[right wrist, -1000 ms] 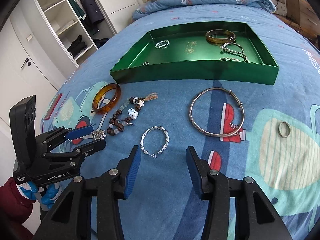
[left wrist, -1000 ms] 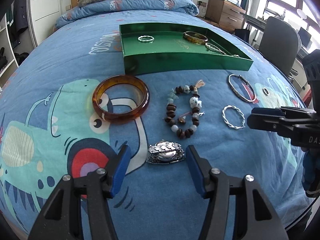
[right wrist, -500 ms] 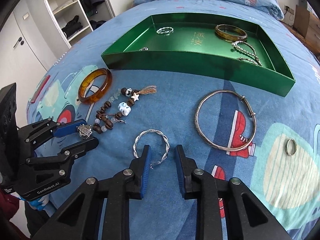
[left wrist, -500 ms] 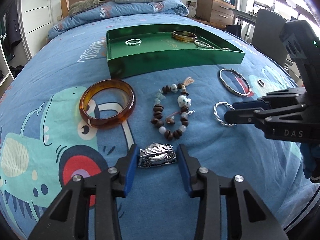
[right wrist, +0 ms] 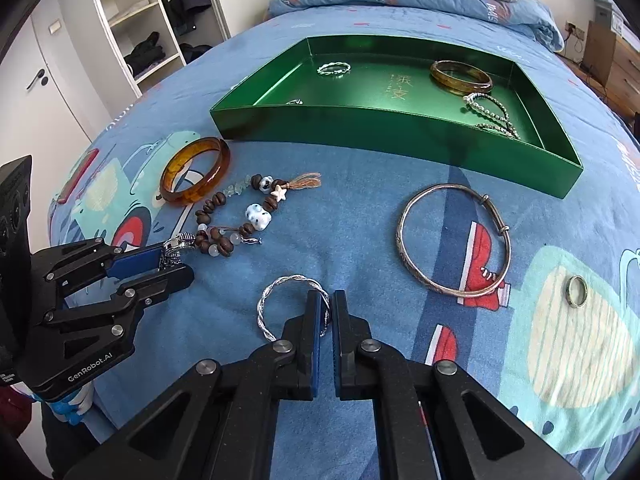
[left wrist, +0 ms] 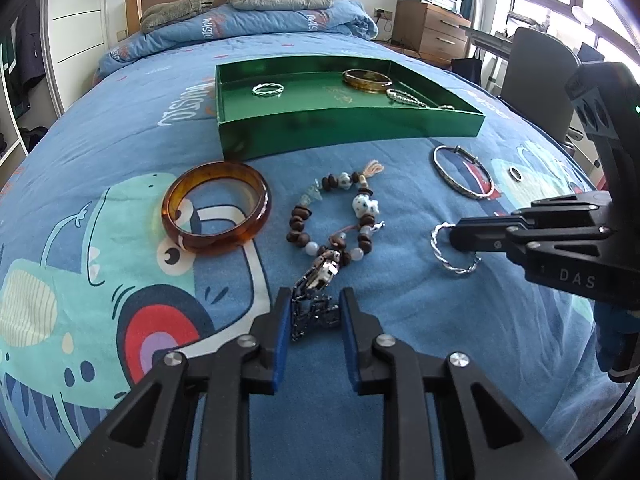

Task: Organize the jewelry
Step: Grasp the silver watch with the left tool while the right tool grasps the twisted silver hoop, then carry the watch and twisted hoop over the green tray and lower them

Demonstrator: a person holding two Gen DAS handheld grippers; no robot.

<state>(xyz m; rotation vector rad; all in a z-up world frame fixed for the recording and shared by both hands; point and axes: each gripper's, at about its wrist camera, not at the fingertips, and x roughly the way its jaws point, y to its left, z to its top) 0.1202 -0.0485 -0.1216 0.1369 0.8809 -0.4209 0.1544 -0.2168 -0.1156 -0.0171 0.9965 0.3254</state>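
Jewelry is lying spread over the blue cartoon-print bedspread (left wrist: 100,152) of the bed, and you are gripping two pieces of it. Your left tool (left wrist: 314,312) is clamping the silver metal-link wristwatch (left wrist: 316,300) between its blue pads; the watch is tilting up off the bedspread, its far end touching the brown-and-white beaded bracelet with a tassel (left wrist: 336,216). Your right tool (right wrist: 329,312) is pinching the near side of the twisted silver wire bangle (right wrist: 288,304), with its jaws almost together around the thin wire.

Left of the beads, the thick translucent amber bangle (left wrist: 216,214) is lying flat. To the right, the plain thin silver bangle with a sliding clasp (right wrist: 454,240) is resting on the bedspread, and the small silver ring (right wrist: 576,286) is sitting just beyond it toward the right edge of the bed.

Farther toward the headboard, the shallow shiny green rectangular tray (right wrist: 360,124) is holding four visible pieces: a small twisted silver bracelet (right wrist: 334,69) near its far left corner, a slim amber-brown bangle (right wrist: 460,77) near the far right corner, a silver beaded chain (right wrist: 490,114) along the right wall, and a small silver piece (right wrist: 295,102) against the near wall that is too hidden to identify.
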